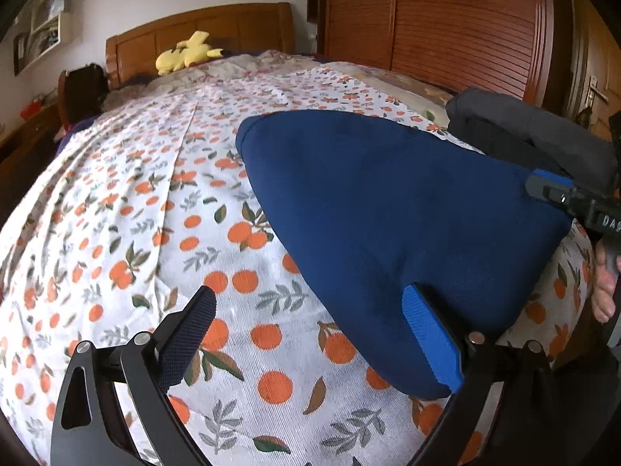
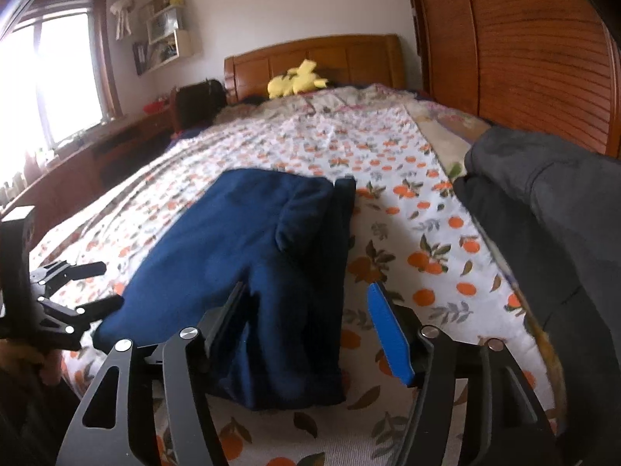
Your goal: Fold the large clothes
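We read one marking only: white capitals "DAS", cut off by the frame edge, on the black body of the right gripper (image 1: 559,190), far right of the left wrist view.

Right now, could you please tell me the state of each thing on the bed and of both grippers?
Navy garment: folded, lying flat on the bedsheet.
Dark grey clothing: piled at the bed's right edge.
Yellow plush toy: lying by the headboard.
Left gripper: open, holding nothing.
Right gripper: open, fingers astride the garment's near end.
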Demonstrator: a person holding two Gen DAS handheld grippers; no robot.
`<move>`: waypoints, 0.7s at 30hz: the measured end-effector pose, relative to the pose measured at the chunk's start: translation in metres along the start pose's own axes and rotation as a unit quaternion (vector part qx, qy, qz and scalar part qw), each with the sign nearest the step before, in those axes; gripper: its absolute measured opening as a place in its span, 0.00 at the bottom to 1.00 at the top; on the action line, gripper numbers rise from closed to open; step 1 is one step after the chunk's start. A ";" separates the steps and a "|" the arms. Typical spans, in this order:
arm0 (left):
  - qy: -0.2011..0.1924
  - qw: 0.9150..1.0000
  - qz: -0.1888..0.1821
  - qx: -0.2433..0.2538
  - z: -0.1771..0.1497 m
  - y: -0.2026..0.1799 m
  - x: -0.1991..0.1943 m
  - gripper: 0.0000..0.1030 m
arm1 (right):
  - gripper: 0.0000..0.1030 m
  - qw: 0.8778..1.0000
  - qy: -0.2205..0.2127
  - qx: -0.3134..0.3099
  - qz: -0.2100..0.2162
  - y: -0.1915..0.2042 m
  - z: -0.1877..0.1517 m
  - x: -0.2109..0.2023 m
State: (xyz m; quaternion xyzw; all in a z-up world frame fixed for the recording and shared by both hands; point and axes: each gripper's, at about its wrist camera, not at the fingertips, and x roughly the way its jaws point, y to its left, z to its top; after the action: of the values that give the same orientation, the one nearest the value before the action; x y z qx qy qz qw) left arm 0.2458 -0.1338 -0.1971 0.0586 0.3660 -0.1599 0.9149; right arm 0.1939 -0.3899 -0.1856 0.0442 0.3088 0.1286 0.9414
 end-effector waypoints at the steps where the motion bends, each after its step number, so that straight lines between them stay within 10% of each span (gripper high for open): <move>1: -0.001 1.000 -0.003 -0.002 -0.001 0.002 0.000 0.95 | 0.63 1.000 0.009 0.000 -0.006 0.000 -0.003 0.004; 21: -0.030 0.999 -0.028 -0.002 0.093 0.055 0.052 0.94 | 0.64 0.998 0.063 0.015 -0.028 0.003 -0.029 0.022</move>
State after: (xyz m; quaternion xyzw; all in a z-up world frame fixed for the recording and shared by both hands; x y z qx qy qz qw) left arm 0.3599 -0.1161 -0.1659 0.0419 0.3406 -0.1866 0.9206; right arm 0.1931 -0.3806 -0.2207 0.0416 0.3706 0.1003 0.9224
